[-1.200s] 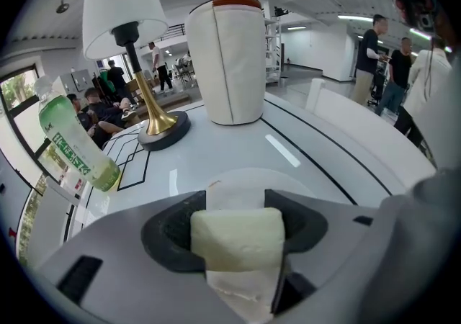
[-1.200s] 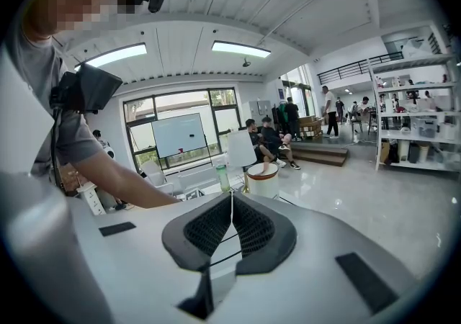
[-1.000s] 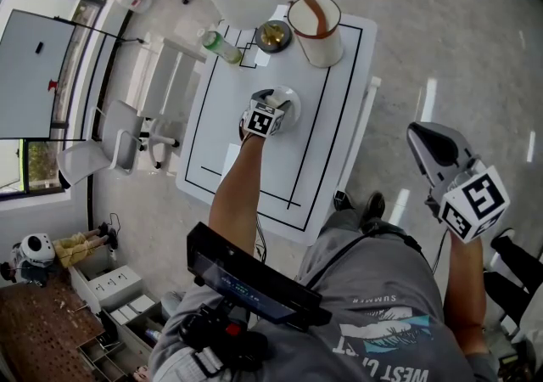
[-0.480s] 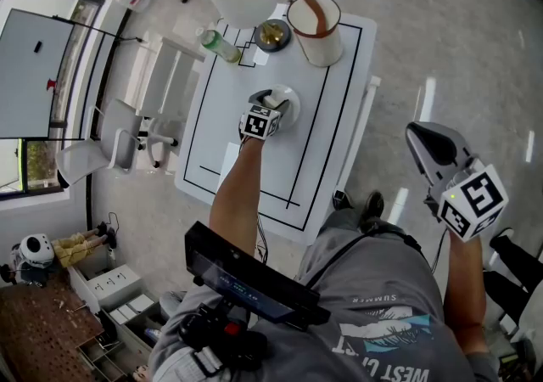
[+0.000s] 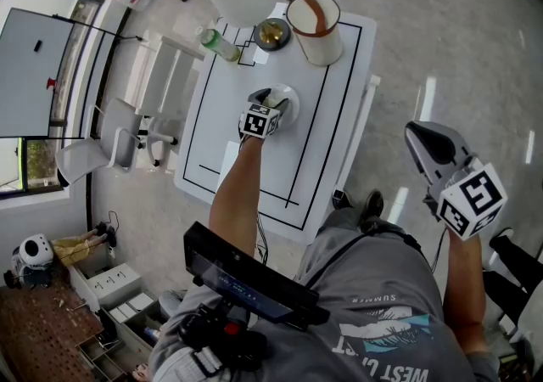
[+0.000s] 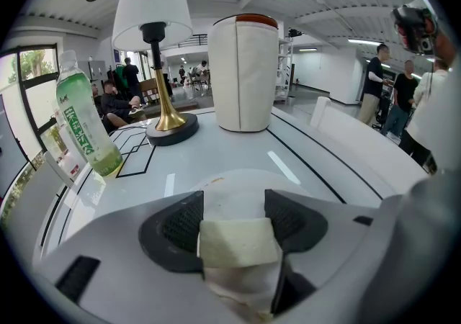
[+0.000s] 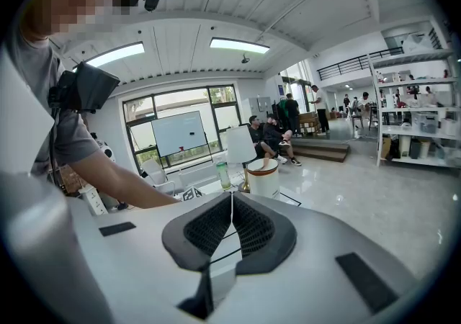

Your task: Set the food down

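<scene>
A pale, square piece of food (image 6: 238, 242) sits pinched between the jaws of my left gripper (image 6: 234, 222). It hangs just over a round white plate (image 6: 232, 196) on the white table (image 6: 317, 171). In the head view the left gripper (image 5: 271, 103) reaches over that plate (image 5: 292, 105) near the table's middle. My right gripper (image 5: 424, 144) is off the table to the right, over the floor. In the right gripper view its jaws (image 7: 230, 225) stand pressed together with nothing between them.
At the table's far end stand a gold-based lamp with a white shade (image 6: 155, 27), a green drink bottle (image 6: 83, 124) and a white cylindrical container (image 6: 243, 74). Black lines mark the table top (image 5: 331, 117). White chairs (image 5: 127, 138) stand to the left. People are in the background.
The left gripper has edged slightly forward over the plate with the food still in it. The right gripper has hardly moved.
</scene>
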Motion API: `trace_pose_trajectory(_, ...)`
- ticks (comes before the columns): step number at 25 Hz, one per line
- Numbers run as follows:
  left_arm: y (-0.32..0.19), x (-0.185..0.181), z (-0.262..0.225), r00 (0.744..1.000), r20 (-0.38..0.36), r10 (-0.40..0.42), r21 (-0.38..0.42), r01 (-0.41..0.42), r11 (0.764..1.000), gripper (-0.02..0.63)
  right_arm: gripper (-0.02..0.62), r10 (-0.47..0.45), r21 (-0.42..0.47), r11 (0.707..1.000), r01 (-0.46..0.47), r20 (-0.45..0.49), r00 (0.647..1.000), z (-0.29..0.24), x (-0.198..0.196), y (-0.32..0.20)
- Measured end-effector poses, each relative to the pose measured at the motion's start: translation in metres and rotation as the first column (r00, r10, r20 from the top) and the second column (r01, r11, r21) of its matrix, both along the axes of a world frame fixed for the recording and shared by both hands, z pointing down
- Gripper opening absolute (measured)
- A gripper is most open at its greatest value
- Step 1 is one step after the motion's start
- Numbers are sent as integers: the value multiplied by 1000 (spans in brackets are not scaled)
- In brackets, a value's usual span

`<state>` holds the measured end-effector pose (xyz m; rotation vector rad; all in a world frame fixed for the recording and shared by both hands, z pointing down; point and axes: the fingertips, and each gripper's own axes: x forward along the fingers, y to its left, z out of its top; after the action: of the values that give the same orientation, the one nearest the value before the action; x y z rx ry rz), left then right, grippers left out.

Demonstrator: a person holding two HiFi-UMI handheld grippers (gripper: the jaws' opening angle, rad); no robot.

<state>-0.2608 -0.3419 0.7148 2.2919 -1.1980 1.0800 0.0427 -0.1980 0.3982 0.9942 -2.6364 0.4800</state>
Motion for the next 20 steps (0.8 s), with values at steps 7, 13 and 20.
trace_pose_trajectory(7,0,0,2,1000,0,-8,5,8,1000,261,9,-4,-9,1000,4,3,1000,6,2,-2)
trace_pose_trajectory(13,-2,3,0,1000,-15,-22,10,23,1000,262,9,-11,-14,1000,11,7,1000,8,3,-4)
trace_pose_trajectory(20,-6,14,-16,999,-37,-23,60,25,998,262,8,-24,-11,1000,25,11,1000,6,2,-1)
